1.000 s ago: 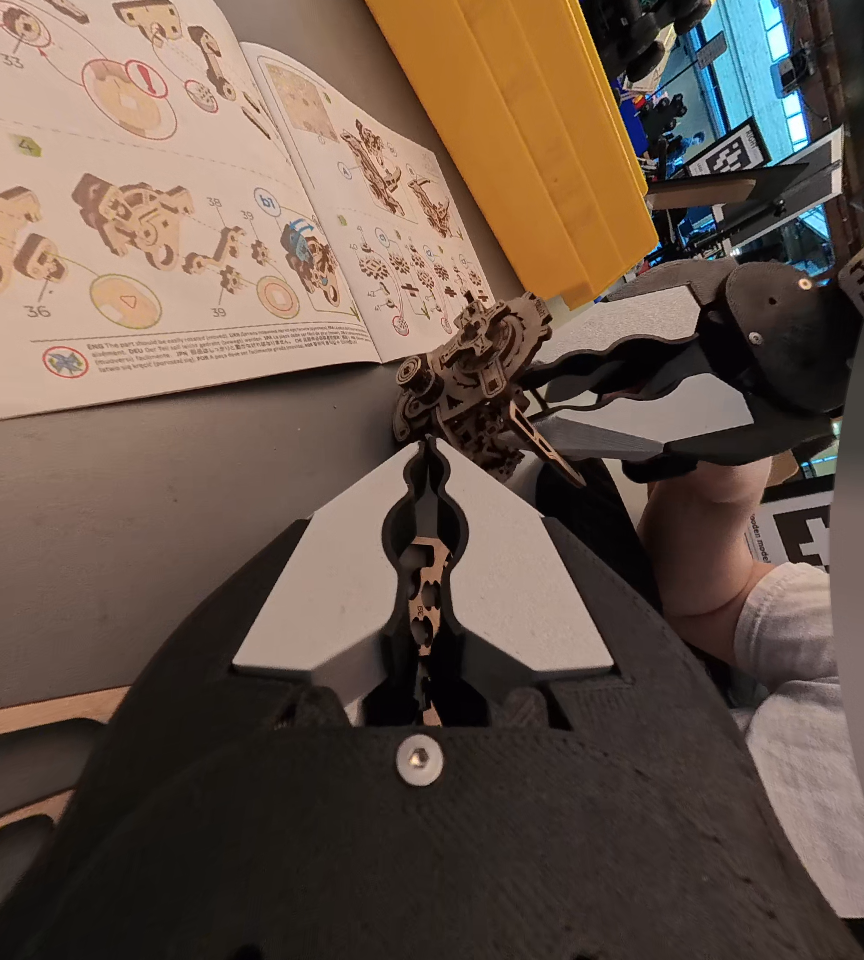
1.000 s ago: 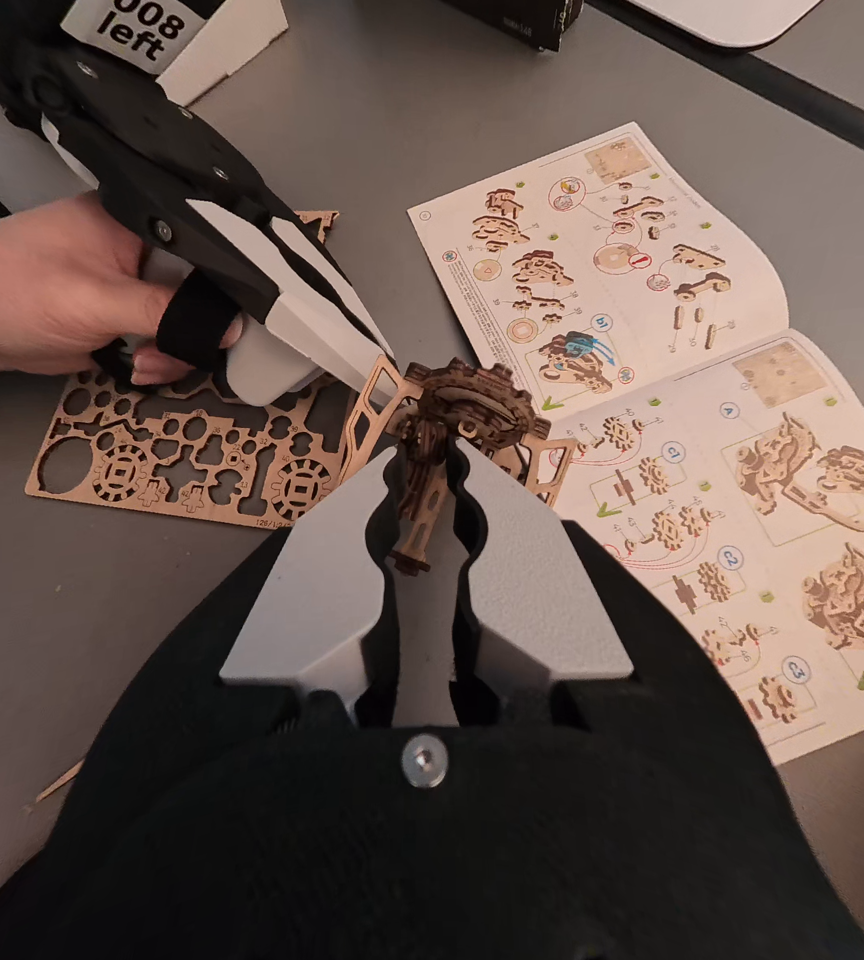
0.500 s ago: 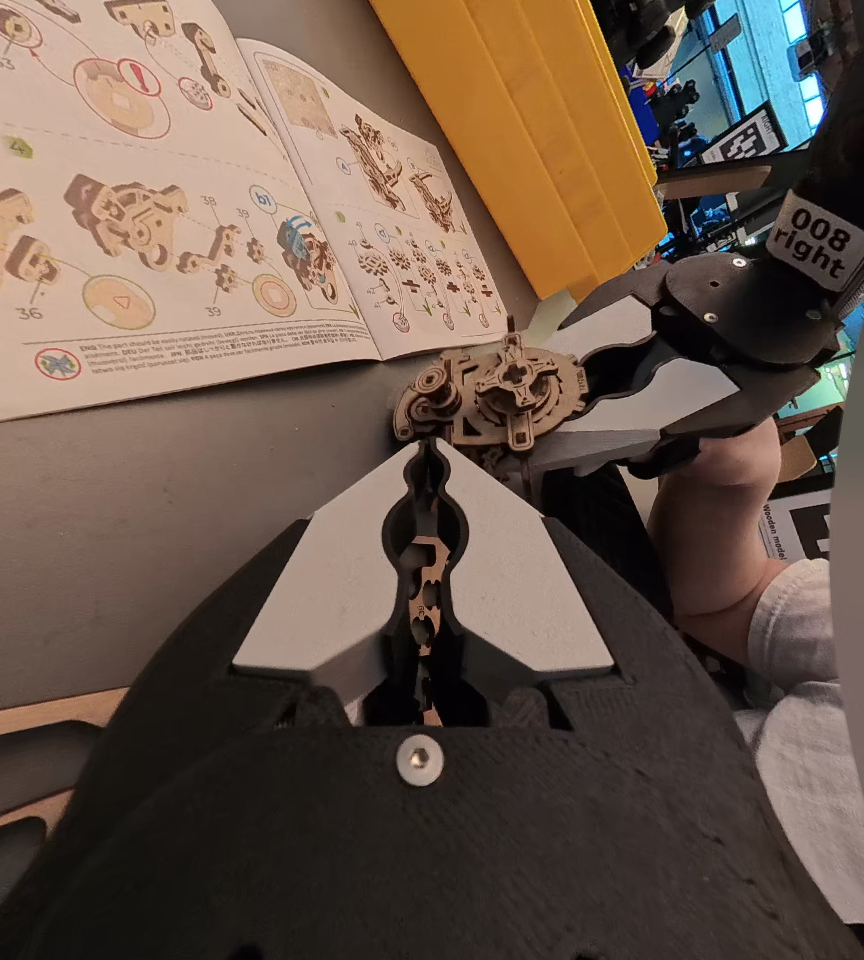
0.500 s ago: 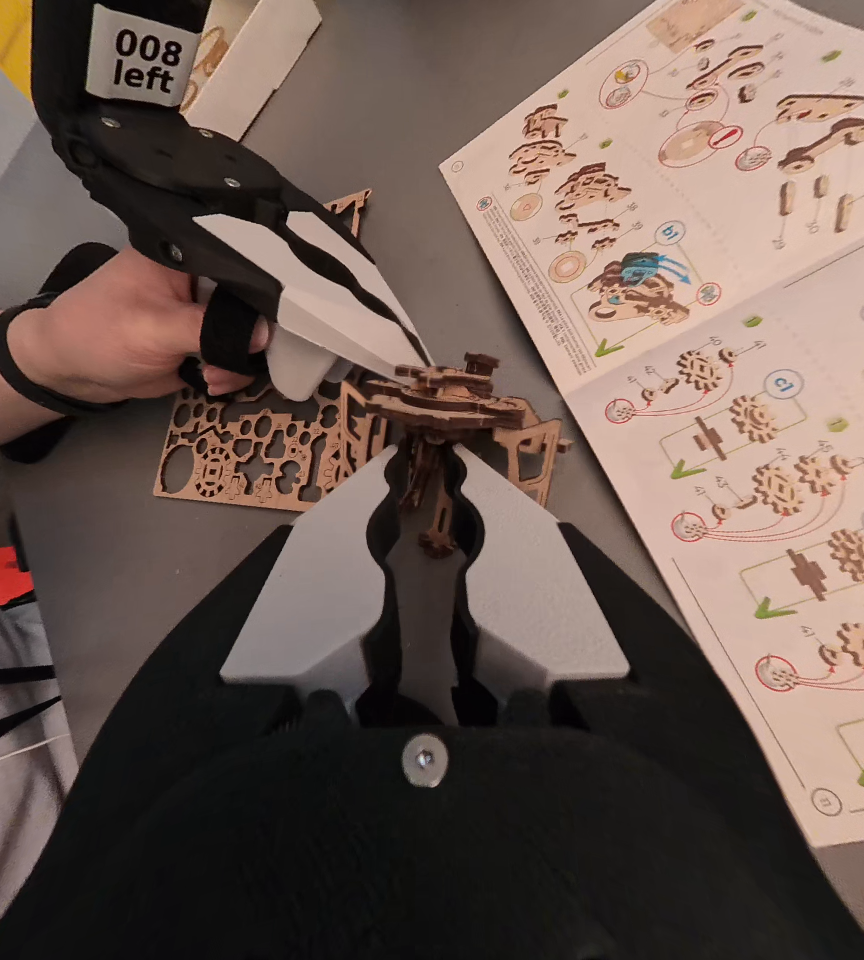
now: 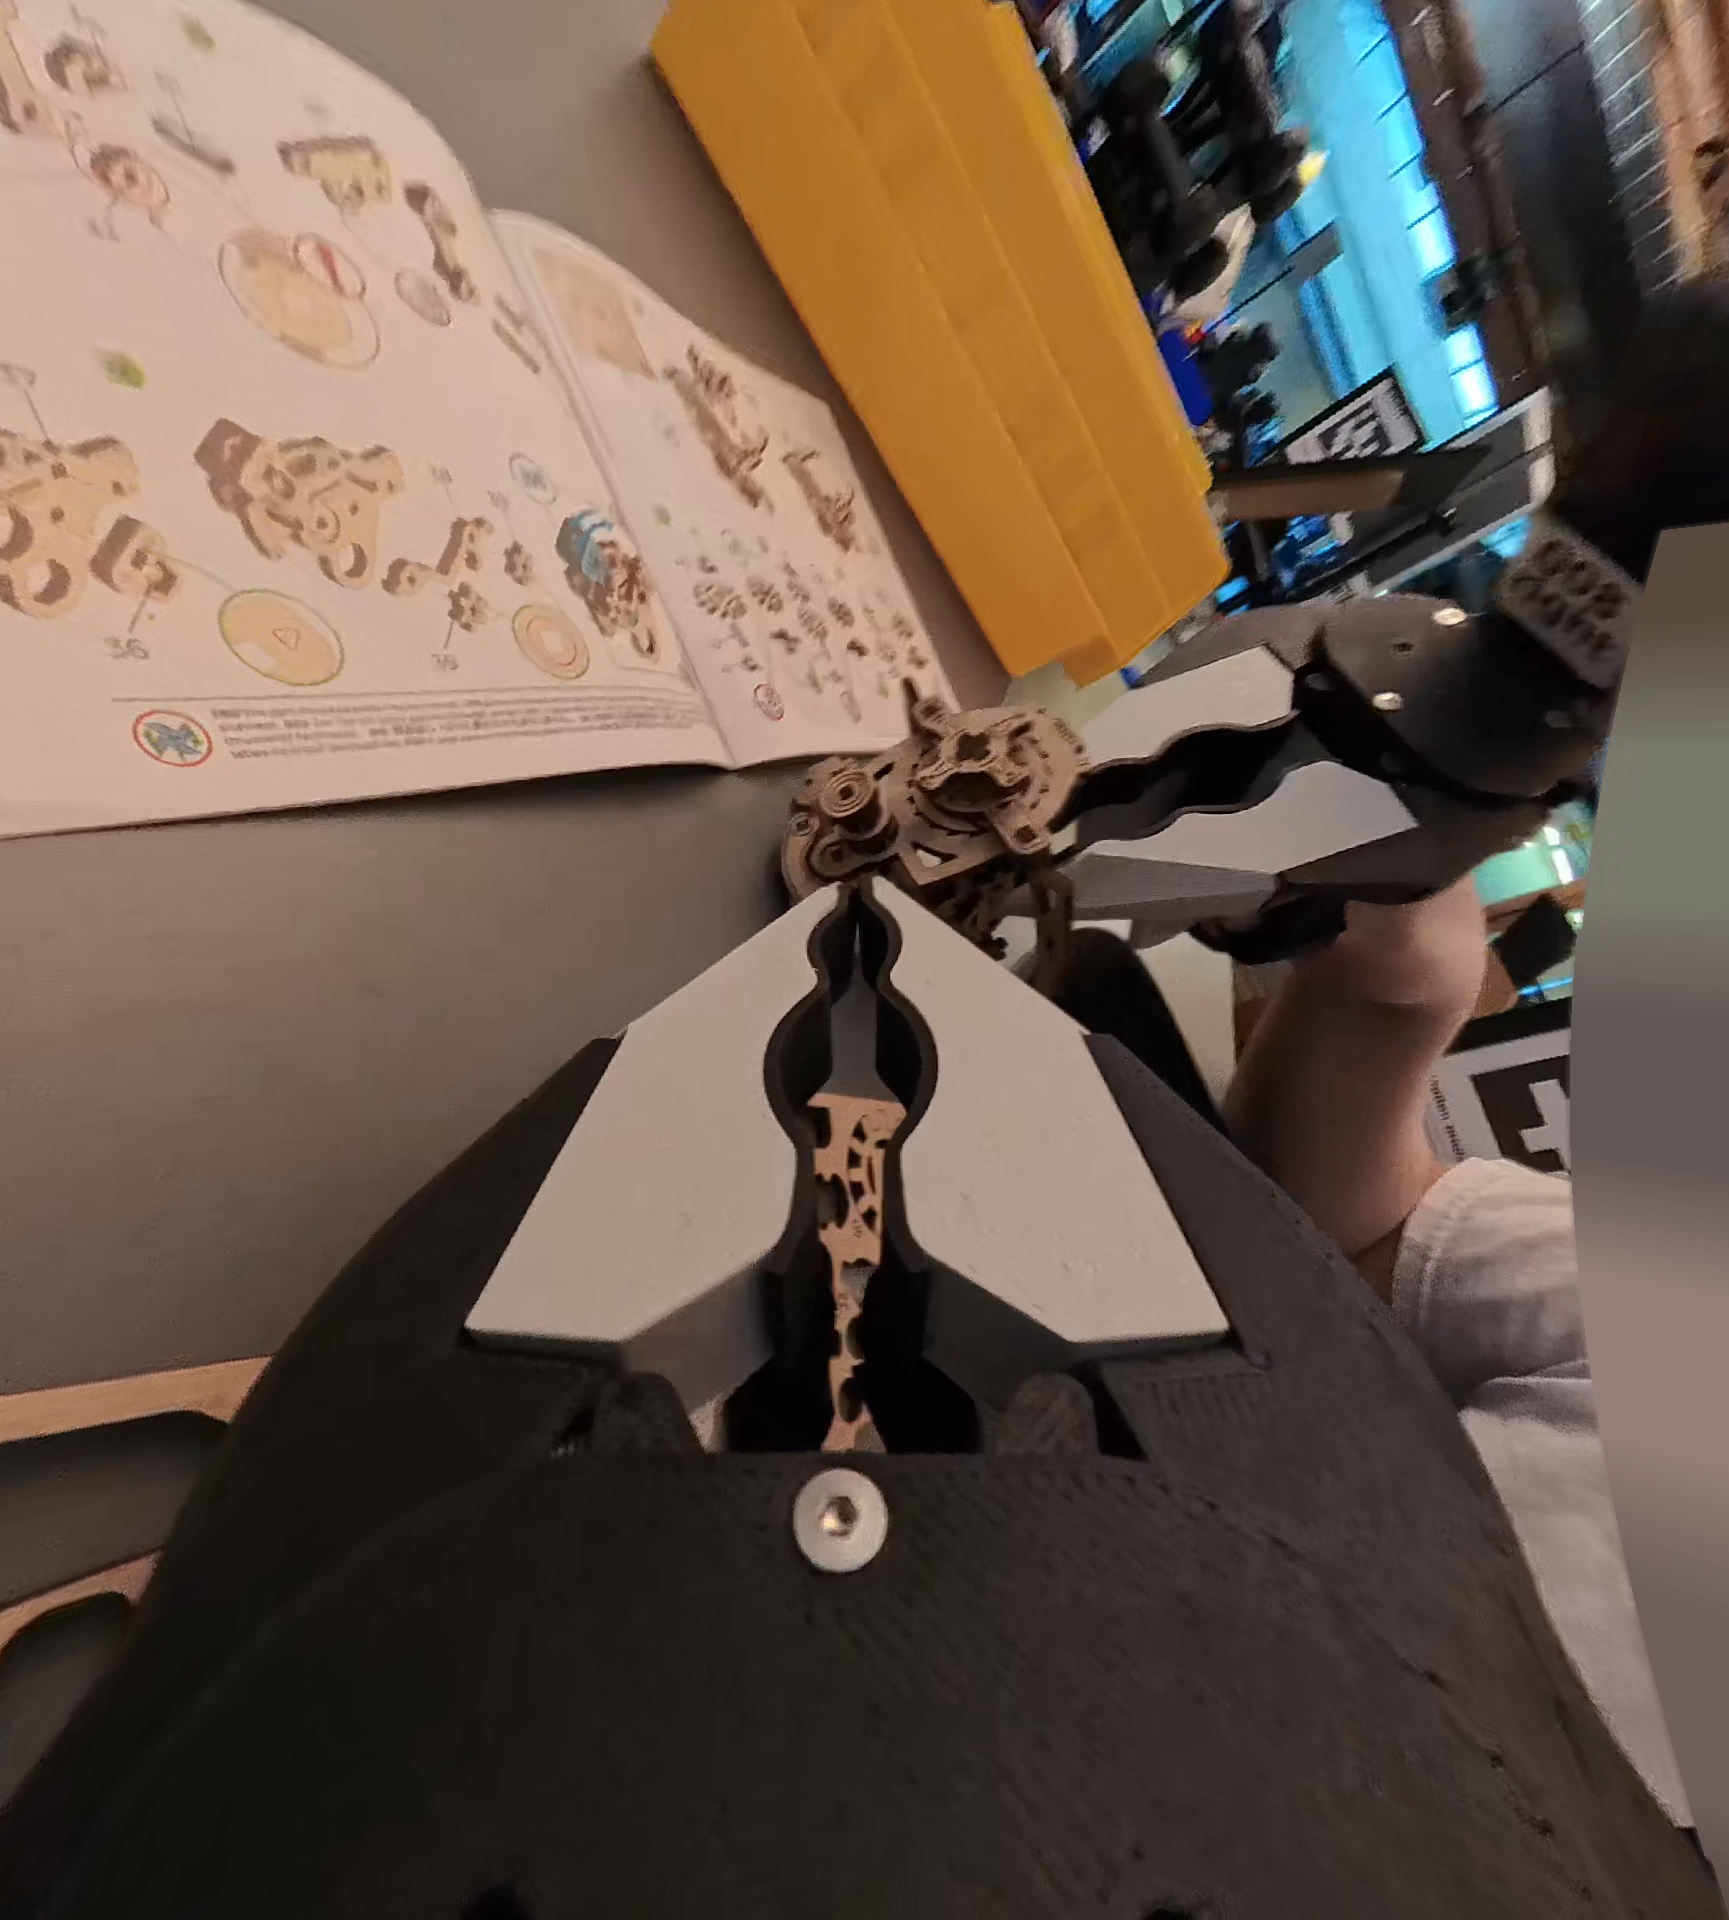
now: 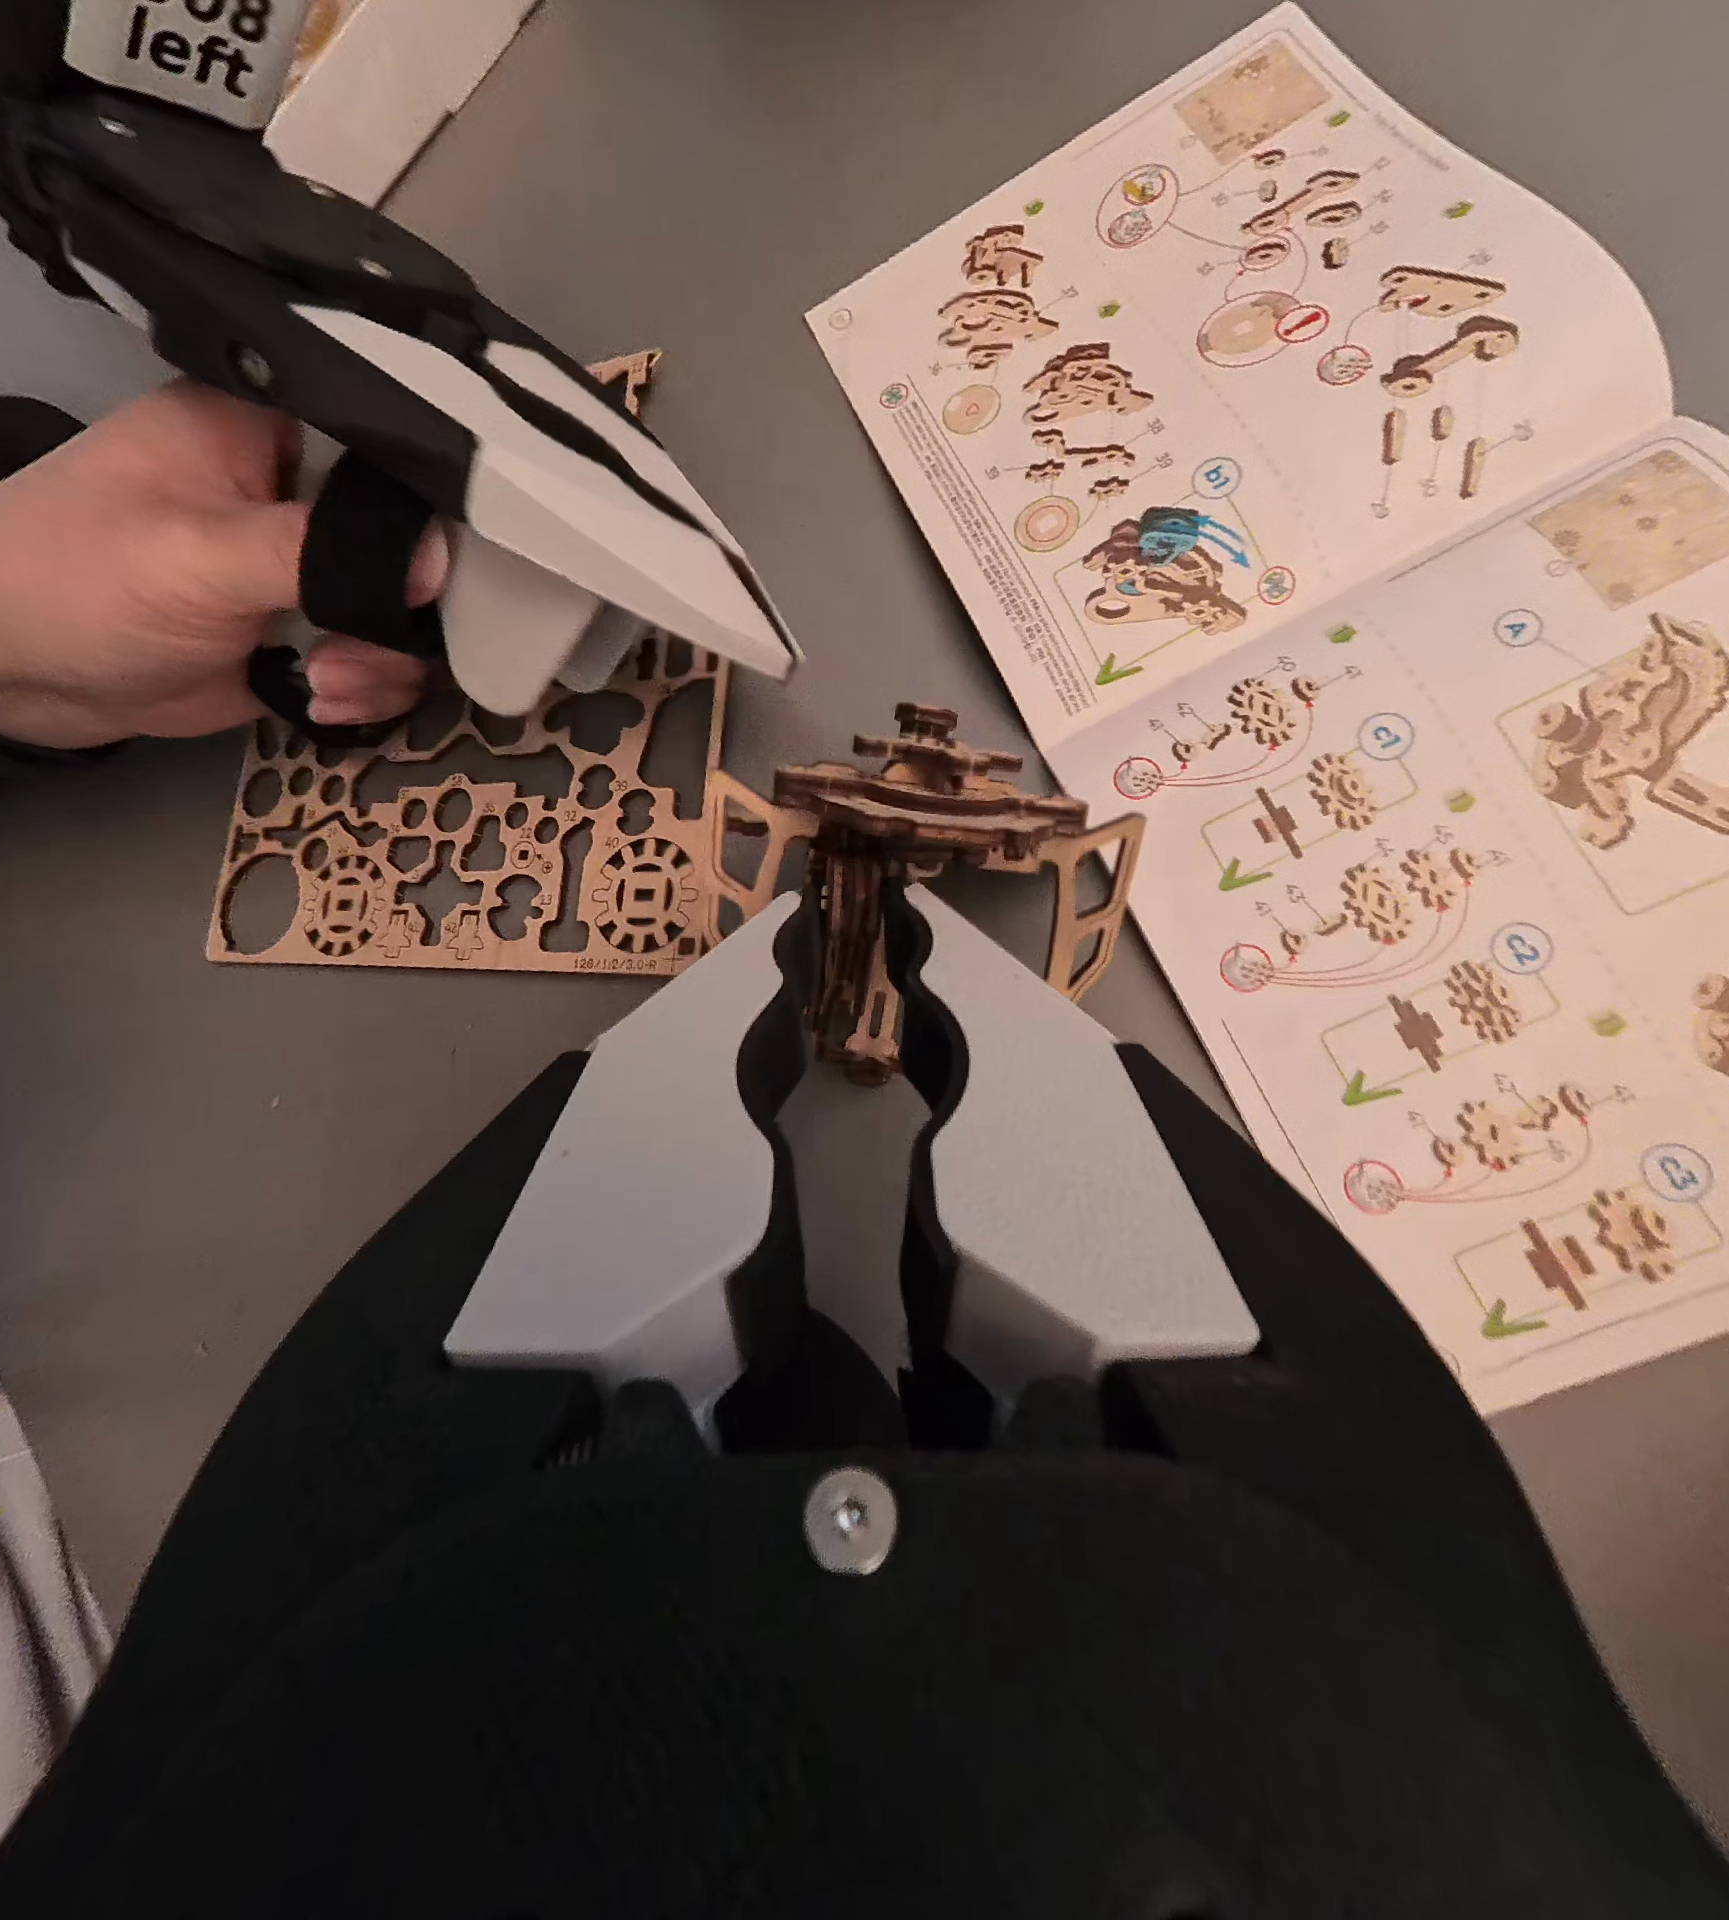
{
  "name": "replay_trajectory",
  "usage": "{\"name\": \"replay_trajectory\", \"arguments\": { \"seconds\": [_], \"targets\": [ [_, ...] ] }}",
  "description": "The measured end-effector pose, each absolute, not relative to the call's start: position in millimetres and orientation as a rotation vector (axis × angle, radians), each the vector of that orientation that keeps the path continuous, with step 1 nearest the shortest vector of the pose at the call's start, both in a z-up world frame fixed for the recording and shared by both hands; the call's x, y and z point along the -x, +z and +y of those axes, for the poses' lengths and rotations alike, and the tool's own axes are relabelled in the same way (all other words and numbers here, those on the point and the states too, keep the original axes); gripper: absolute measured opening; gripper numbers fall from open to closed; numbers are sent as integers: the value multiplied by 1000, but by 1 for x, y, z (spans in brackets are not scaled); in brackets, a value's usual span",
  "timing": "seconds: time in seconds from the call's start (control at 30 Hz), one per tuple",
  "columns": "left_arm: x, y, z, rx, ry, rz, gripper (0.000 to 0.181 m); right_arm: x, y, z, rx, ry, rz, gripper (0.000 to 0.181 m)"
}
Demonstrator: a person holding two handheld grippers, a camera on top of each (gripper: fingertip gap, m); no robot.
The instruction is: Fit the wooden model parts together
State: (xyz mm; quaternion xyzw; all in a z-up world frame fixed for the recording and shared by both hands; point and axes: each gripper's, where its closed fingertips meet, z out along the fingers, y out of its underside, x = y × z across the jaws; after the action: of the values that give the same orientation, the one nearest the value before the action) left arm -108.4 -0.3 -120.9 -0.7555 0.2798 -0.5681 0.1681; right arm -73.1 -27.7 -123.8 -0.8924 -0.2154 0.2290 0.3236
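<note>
A dark wooden gear model with two side brackets is clamped by its lower stem in my right gripper, above the grey table. It also shows in the left wrist view, with the right gripper behind it. My left gripper is shut, its tips just below the model in its own view. In the right wrist view the left gripper sits up and left of the model, a small gap apart. Pale cut wood shows through the gap between the left fingers; I cannot tell whether it is held.
A cut-out plywood sheet lies on the table under the left gripper, and its edge shows in the left wrist view. An open instruction booklet lies to the right. A yellow bin stands beyond. A white box is at the far left.
The left gripper's tip was against the top of the model and now stands a little apart from it. The right gripper has tilted and shifted the model, still holding it.
</note>
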Motion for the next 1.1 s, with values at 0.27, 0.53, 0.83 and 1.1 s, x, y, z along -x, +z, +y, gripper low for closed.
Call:
{"name": "replay_trajectory", "arguments": {
  "seconds": [0.27,0.53,0.83,1.1],
  "targets": [
    [114,-80,-4,1928,-1649,865,11,40,-116,-41,2405,526,-520,10],
    [89,-57,-43,1736,-1542,1234,30,50,-35,-55,2031,573,-642,10],
    [86,-50,-71,1648,-1644,1343,5,81,-35,-65,1949,754,-775,10],
    [104,-23,-59,1545,-1927,1131,0,90,-11,-60,1666,1185,-641,25]
  ]
}}
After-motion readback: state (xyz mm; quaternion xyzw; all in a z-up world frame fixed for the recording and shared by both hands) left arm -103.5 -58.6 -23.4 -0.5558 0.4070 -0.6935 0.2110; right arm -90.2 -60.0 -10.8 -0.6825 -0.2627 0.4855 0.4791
